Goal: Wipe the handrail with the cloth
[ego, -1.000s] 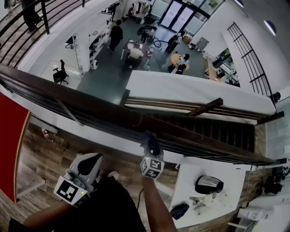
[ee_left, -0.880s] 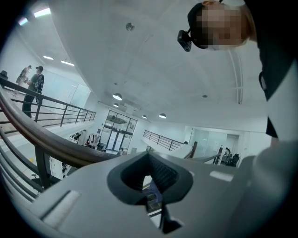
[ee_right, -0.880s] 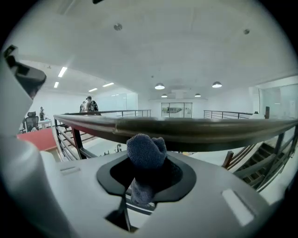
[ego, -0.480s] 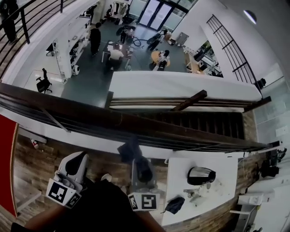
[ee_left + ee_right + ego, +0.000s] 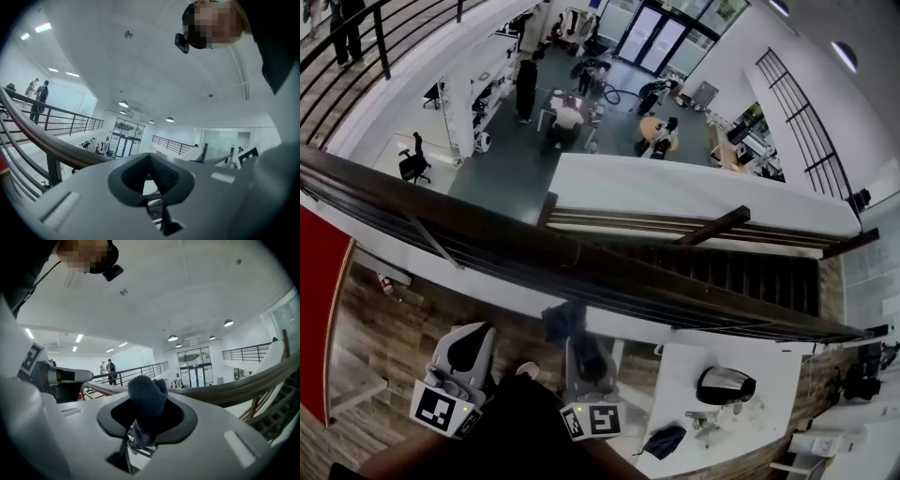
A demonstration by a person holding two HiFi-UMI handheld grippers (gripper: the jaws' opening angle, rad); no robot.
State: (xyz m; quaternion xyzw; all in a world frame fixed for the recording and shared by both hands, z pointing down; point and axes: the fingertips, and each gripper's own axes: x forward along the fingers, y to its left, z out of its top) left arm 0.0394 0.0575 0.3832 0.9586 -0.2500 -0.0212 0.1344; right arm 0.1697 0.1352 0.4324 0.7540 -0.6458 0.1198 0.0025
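The dark brown handrail [image 5: 487, 239] runs slantwise across the head view, from upper left to lower right. My right gripper [image 5: 575, 345] is held back from it, on my side of the rail, shut on a dark blue-grey cloth [image 5: 564, 321] that sticks up past the jaws. In the right gripper view the cloth [image 5: 147, 399] bulges out between the jaws of the right gripper [image 5: 144, 425], with the handrail [image 5: 243, 387] beyond it. My left gripper [image 5: 471, 342] hangs to the left, also short of the rail. In its own view the left gripper [image 5: 151, 177] is shut with nothing in it.
Below the rail lies a lower floor with people, desks and chairs [image 5: 567, 112]. A staircase [image 5: 722, 267] descends at the right. A white table with a kettle [image 5: 727, 384] stands at lower right. A red wall panel [image 5: 319, 300] is at the left.
My right gripper, which had the cloth against the handrail a second ago, has drawn back toward me with the cloth. The left gripper has barely moved.
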